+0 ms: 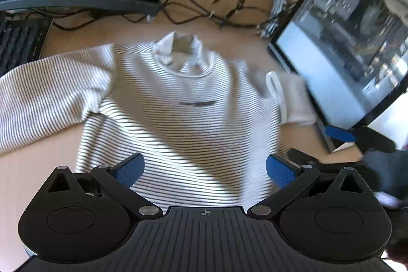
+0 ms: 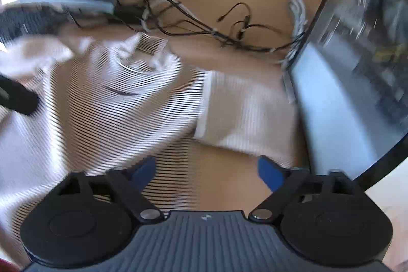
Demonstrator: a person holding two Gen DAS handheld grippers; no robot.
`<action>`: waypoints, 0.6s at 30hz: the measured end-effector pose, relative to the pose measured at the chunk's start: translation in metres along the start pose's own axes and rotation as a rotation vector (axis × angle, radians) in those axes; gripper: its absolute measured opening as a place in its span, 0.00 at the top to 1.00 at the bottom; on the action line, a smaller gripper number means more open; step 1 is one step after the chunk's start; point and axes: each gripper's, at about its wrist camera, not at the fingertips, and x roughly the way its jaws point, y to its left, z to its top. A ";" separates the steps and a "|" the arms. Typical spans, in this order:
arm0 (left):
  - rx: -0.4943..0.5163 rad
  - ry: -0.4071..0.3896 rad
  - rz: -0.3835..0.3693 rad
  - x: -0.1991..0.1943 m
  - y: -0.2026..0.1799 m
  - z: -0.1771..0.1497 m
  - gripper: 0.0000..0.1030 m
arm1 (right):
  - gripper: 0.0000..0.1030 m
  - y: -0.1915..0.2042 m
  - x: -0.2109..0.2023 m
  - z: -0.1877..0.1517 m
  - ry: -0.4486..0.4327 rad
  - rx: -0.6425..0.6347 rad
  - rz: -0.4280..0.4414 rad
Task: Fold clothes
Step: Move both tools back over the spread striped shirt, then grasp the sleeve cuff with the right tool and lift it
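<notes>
A striped long-sleeved top [image 1: 178, 106] lies face up on the wooden bench [image 1: 33, 175], collar [image 1: 182, 55] pointing away from the cameras toward a tangle of cables [image 1: 204, 9], its body running lengthwise from collar back to the hem beneath the tools. At far left of the left wrist view, 1 sleeve [image 1: 43, 98] spreads out flat toward a keyboard [image 1: 17, 42]. The left gripper [image 1: 205, 170] hovers over the lower middle of the garment with its 2 blue fingers [image 1: 130, 168] spread wide and nothing between them. Further right, the other sleeve [image 2: 244, 114] sits doubled back on itself beside a monitor [image 2: 357, 68], its cuff edge toward the torso. The right gripper [image 2: 206, 170] hangs just short of that folded sleeve, fingers [image 2: 267, 172] likewise wide apart and empty, straddling the right-hand hem edge and bare bench. Both views are motion-blurred. By position, the left tool looks nearer the outstretched sleeve, which appears the next piece to be brought inward across the chest; the right tool sits closest to the hem corner.
</notes>
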 end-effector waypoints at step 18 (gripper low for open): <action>0.052 0.043 -0.006 -0.028 -0.027 -0.018 0.00 | 0.31 0.018 0.068 0.005 -0.031 -0.375 -0.130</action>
